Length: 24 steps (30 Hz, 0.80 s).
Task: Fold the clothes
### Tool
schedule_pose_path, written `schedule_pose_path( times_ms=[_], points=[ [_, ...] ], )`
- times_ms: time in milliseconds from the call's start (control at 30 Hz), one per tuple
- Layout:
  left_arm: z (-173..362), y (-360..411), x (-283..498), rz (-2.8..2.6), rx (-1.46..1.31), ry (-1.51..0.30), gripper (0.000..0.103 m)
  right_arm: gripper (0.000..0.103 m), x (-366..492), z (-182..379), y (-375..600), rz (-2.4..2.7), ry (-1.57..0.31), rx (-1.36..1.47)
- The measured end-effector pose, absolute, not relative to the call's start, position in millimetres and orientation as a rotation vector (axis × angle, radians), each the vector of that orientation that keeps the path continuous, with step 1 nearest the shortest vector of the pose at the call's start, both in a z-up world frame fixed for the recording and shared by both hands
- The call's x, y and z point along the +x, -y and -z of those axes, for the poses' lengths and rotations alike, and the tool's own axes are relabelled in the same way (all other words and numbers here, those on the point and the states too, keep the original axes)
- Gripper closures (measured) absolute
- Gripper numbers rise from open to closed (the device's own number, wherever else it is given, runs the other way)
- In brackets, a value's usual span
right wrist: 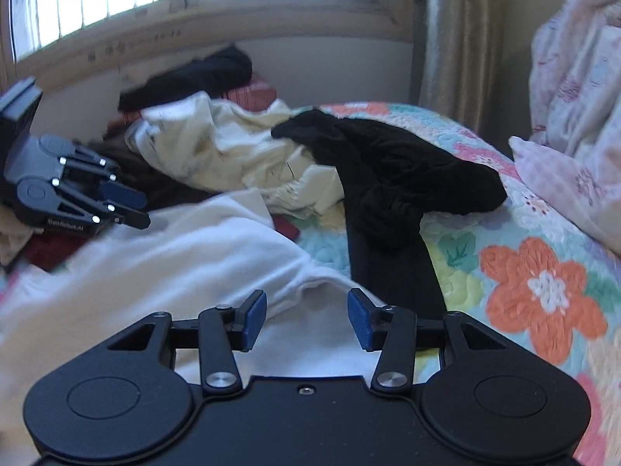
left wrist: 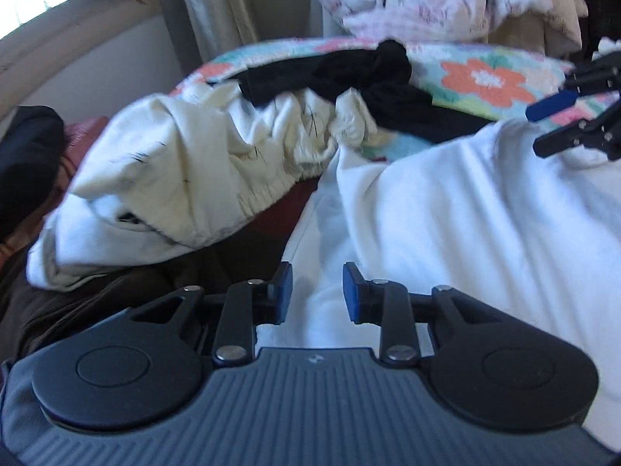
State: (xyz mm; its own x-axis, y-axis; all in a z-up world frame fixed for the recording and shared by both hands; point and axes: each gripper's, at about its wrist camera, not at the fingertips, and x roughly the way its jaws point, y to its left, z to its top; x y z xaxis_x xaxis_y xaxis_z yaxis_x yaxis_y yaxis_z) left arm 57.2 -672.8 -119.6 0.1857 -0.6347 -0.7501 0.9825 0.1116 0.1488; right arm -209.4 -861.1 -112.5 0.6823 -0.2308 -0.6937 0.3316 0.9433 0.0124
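We've got our left gripper (left wrist: 316, 291) with its jaws spread apart, nothing between them, hovering over the rumpled white cotton garment (left wrist: 485, 233) that runs under and ahead of them. Up ahead and left of those jaws sits the crumpled cream cloth with an elastic hem (left wrist: 186, 178), and a tangled black garment (left wrist: 365, 77) lies farther on atop the quilted floral bedspread (left wrist: 485, 81). Our right gripper (right wrist: 306, 318) is released too, jaws wide, the white garment's folded edge just beyond its blue pads (right wrist: 256, 318).

Cream garment (left wrist: 186, 178) and black garment (right wrist: 392, 171) heap crowd the quilt (right wrist: 543, 283)
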Motion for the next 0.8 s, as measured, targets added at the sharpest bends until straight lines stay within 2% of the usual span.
schedule_pose_path(
  times_ms=[200,333,400,433,500,633,800],
  points=[
    [133,685,73,1.319,0.739,-0.637,0.073,0.048,-177,120,883,0.211,-0.805,0.163],
    [133,685,83,1.322,0.65,-0.686,0.063,0.047,-158,129,894,0.162,-0.855,0.148],
    [131,682,85,1.338,0.617,-0.704,0.061,0.047,-153,133,898,0.149,-0.877,0.132],
    [130,682,85,1.329,0.626,-0.696,0.053,0.047,-152,136,902,0.141,-0.883,0.14],
    [132,684,87,1.298,0.659,-0.685,0.048,0.047,-152,140,908,0.127,-0.892,0.159],
    [137,684,95,1.292,0.656,-0.739,0.047,0.043,-153,144,920,0.098,-0.889,0.199],
    [147,690,97,1.318,0.609,-0.787,0.038,0.039,-144,158,917,0.028,-0.94,0.199]
  ],
)
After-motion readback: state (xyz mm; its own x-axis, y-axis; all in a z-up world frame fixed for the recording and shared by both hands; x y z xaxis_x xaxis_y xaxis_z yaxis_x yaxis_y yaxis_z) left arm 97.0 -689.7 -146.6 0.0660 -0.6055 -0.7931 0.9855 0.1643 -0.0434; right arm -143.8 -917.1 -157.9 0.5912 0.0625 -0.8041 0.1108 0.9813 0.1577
